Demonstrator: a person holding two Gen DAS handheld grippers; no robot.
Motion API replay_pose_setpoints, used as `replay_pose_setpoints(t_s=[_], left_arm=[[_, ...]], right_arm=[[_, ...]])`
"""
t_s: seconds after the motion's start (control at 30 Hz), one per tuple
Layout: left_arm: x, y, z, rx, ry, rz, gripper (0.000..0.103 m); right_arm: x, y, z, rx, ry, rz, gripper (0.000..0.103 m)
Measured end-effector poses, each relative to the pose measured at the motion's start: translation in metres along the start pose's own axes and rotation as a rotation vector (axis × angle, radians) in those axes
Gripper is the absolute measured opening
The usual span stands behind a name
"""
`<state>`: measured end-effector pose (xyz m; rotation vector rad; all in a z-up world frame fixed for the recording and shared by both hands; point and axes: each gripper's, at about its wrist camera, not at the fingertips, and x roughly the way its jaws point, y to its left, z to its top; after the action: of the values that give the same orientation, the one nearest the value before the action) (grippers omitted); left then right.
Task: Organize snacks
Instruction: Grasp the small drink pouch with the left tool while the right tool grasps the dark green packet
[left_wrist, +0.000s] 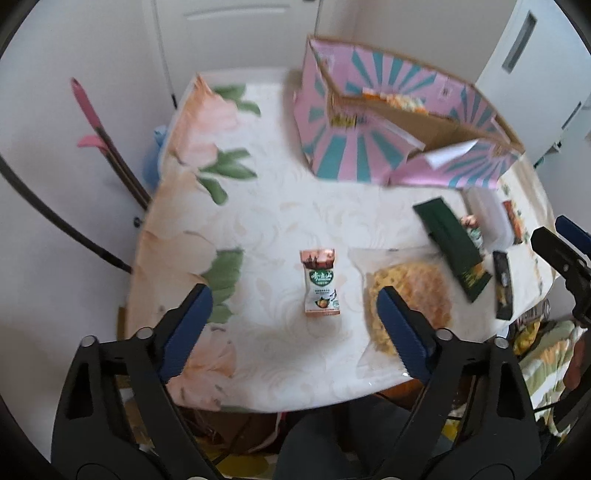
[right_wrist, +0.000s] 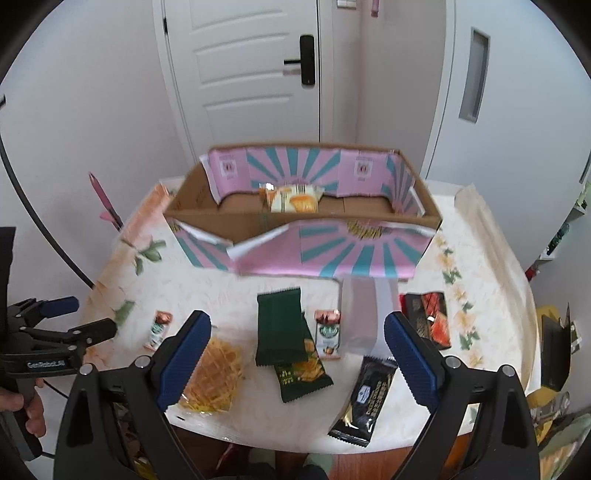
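The left gripper (left_wrist: 293, 308) hangs wide open above a small pink snack packet (left_wrist: 320, 282) lying on the floral tablecloth (left_wrist: 266, 199), beside a noodle pack (left_wrist: 410, 306).

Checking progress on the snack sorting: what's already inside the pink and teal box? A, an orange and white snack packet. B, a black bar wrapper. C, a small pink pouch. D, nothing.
A: in the right wrist view an orange and white snack packet sits inside the pink and teal box, against its back wall.

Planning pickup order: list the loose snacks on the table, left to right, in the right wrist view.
Small pink packet → noodle cake bag → dark green packets → clear white bag → red and black packet.
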<state>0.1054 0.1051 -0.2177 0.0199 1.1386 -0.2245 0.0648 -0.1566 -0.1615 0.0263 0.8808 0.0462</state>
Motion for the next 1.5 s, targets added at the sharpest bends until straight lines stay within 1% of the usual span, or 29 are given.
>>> replay_pose_setpoints(t_s=[0.07, 0.17, 0.4, 0.53, 0.63, 0.67, 0.73, 0.77, 0.9, 0.93, 1.07, 1.1, 1.17, 1.2, 1.27, 1.3, 1.5], left_arm=[[0.019, 0.0, -0.001, 0.0, 0.032, -0.013, 0.08], [0.038, -0.002, -0.001, 0.0, 0.055, -0.025, 0.073], [0.06, -0.008, -0.002, 0.022, 0.076, -0.024, 0.065], [0.062, -0.012, -0.002, 0.04, 0.058, 0.005, 0.064], [0.062, -0.014, -0.003, 0.059, 0.047, 0.033, 0.059], [0.062, -0.014, -0.003, 0.067, 0.043, 0.042, 0.056], [0.061, -0.016, -0.004, 0.083, 0.035, 0.061, 0.052], [0.061, -0.015, -0.004, 0.086, 0.032, 0.063, 0.05], [0.06, -0.018, -0.004, 0.099, 0.021, 0.064, 0.039], [0.06, -0.019, -0.003, 0.103, 0.018, 0.063, 0.037], [0.058, -0.024, -0.004, 0.116, 0.013, 0.058, 0.024], [0.058, -0.025, -0.003, 0.118, 0.012, 0.057, 0.022], [0.058, -0.026, -0.003, 0.122, 0.011, 0.059, 0.022], [0.057, -0.025, -0.004, 0.121, 0.011, 0.057, 0.022], [0.057, -0.026, -0.004, 0.118, 0.012, 0.055, 0.021], [0.058, -0.026, -0.003, 0.115, 0.012, 0.055, 0.021], [0.059, -0.016, 0.001, 0.089, 0.011, 0.055, 0.02]], right_arm=[[0.012, 0.004, -0.006, -0.008, 0.023, -0.016, 0.093], [0.028, 0.007, -0.013, -0.009, 0.055, -0.024, 0.093], [0.055, 0.013, -0.016, -0.039, 0.079, -0.037, 0.093], [0.07, 0.015, -0.015, -0.049, 0.092, -0.031, 0.086], [0.08, 0.016, -0.014, -0.054, 0.1, -0.025, 0.083], [0.083, 0.016, -0.013, -0.057, 0.102, -0.024, 0.082], [0.089, 0.016, -0.012, -0.067, 0.108, -0.023, 0.075], [0.092, 0.017, -0.012, -0.07, 0.112, -0.022, 0.074], [0.105, 0.018, -0.011, -0.08, 0.123, -0.02, 0.066], [0.109, 0.019, -0.011, -0.085, 0.129, -0.022, 0.065], [0.118, 0.022, -0.013, -0.098, 0.14, -0.02, 0.06], [0.12, 0.023, -0.013, -0.101, 0.143, -0.018, 0.058], [0.123, 0.025, -0.014, -0.106, 0.151, -0.018, 0.051], [0.125, 0.025, -0.015, -0.108, 0.155, -0.019, 0.044], [0.127, 0.026, -0.016, -0.111, 0.155, -0.019, 0.043], [0.127, 0.027, -0.016, -0.112, 0.152, -0.02, 0.041], [0.128, 0.025, -0.018, -0.114, 0.139, -0.018, 0.041]])
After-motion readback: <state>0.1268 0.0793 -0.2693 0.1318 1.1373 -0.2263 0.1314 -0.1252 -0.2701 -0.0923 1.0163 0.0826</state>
